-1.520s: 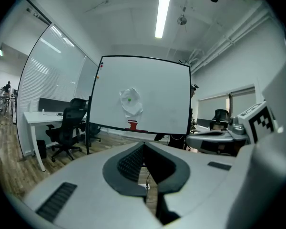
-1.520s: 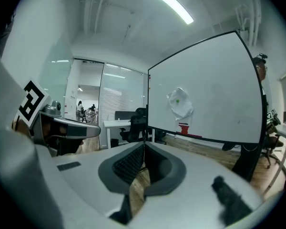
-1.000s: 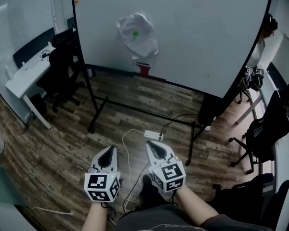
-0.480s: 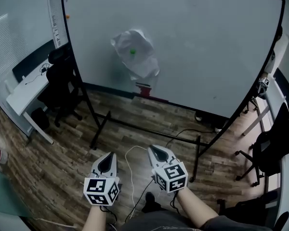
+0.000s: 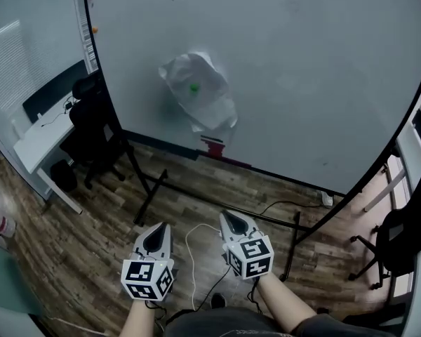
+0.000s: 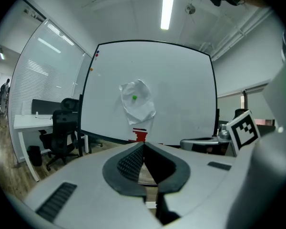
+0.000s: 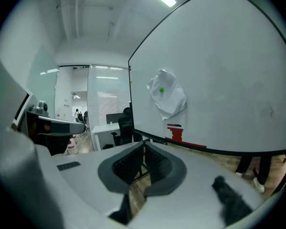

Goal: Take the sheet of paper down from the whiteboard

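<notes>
A crumpled white sheet of paper [image 5: 196,90] hangs on the big whiteboard [image 5: 302,69], pinned by a small green magnet [image 5: 194,87]. The same paper [image 6: 137,102] sits straight ahead in the left gripper view, and the paper [image 7: 168,98] shows in the right gripper view too. My left gripper [image 5: 156,232] and right gripper [image 5: 231,220] are held low, well short of the board, side by side above the floor. Both are shut with nothing between the jaws.
A red eraser [image 5: 212,145] sits on the board's ledge under the paper. The board's black stand [image 5: 149,192] and a white cable [image 5: 194,248] lie on the wood floor ahead. A desk [image 5: 38,142] with a black chair [image 5: 91,128] stands left; another chair [image 5: 407,230] is at right.
Both grippers and my view have moved forward toward the whiteboard, which now fills more of the frame. The jaws stayed shut.
</notes>
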